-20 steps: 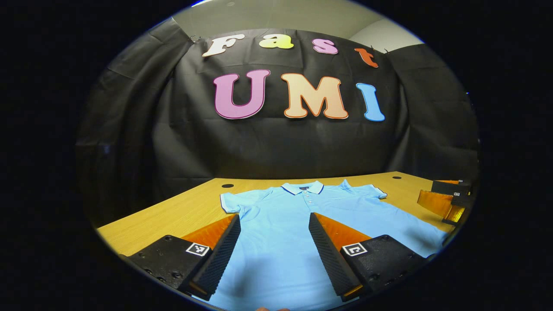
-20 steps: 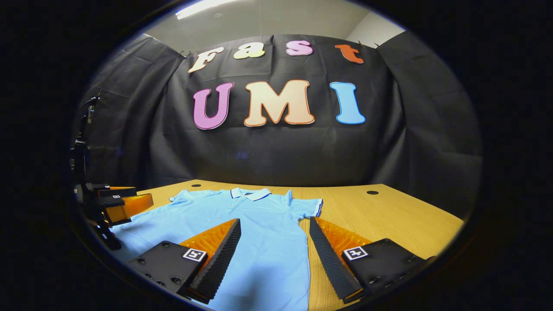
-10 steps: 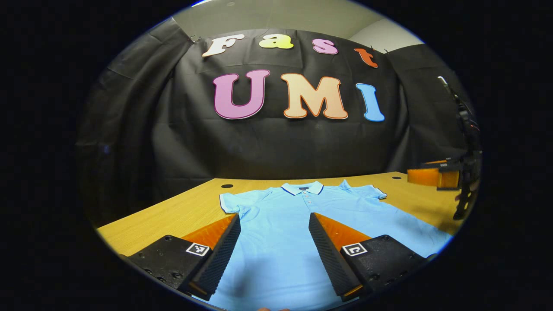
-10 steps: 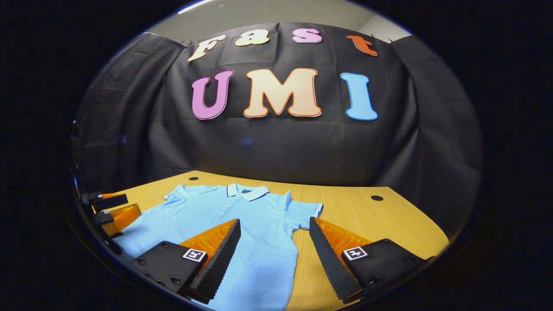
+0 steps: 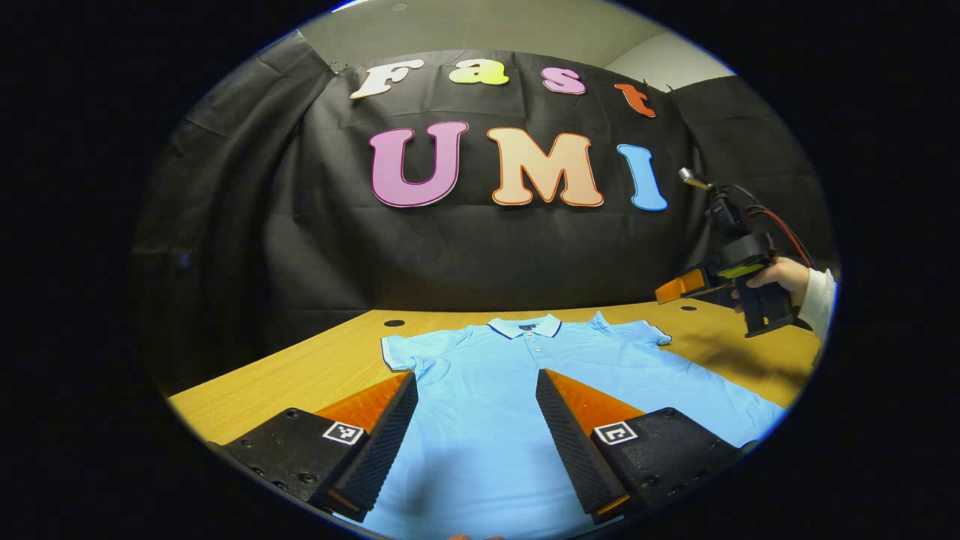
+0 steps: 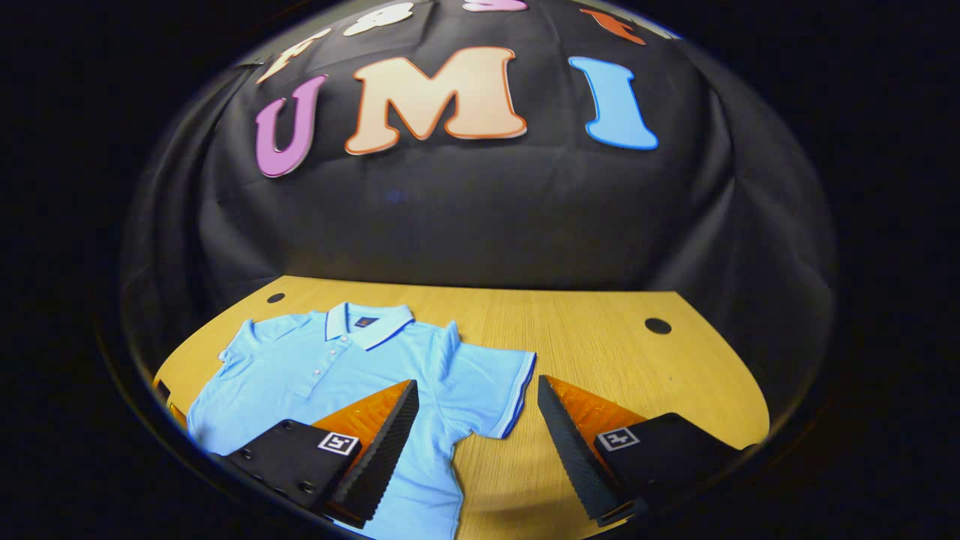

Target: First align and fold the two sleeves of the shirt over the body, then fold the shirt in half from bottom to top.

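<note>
Light-blue short-sleeved cotton polo shirt (image 5: 517,367) spread flat and face up on the pale wood-grain table (image 6: 600,330), collar toward the wall, both sleeves out to the sides and unfolded. Left tongs (image 5: 476,431) spread wide, empty, low over the shirt's body. Right tongs (image 6: 476,439) spread too, empty, hovering by the right sleeve (image 6: 487,382), probably lined up to pinch it; no containers here.

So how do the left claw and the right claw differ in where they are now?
The left claw is low over the body of the shirt; the right claw is over the shirt's sleeve and the bare table. In the left gripper view the right claw is seen raised above the table's far corner in a hand, while the left claw sits near the table's front edge. Both are open and hold nothing.
</note>
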`<control>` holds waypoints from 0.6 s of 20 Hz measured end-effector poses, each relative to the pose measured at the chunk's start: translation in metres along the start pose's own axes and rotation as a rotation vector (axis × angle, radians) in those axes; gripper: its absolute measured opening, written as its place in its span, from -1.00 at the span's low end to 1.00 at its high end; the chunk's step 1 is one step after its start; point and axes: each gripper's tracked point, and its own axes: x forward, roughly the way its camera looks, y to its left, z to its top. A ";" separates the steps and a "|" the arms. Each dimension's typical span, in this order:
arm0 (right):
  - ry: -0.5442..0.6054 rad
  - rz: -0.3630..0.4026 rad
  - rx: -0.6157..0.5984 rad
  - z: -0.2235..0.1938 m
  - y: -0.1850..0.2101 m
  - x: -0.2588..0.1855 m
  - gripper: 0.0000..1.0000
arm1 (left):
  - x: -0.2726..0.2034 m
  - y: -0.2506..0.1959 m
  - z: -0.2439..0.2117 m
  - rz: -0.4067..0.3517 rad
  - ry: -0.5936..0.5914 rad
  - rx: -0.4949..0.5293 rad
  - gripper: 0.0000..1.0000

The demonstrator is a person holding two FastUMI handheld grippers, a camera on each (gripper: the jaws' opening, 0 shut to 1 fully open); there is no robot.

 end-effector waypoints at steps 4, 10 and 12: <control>0.085 -0.037 -0.001 -0.021 -0.012 0.041 0.99 | 0.000 0.000 0.000 0.001 0.001 0.002 0.90; 0.140 -0.059 0.049 -0.037 -0.020 0.070 0.94 | 0.001 0.000 0.000 0.002 0.001 0.003 0.90; 0.155 -0.060 0.074 -0.041 -0.021 0.076 0.94 | 0.002 -0.001 0.000 0.002 0.001 0.003 0.90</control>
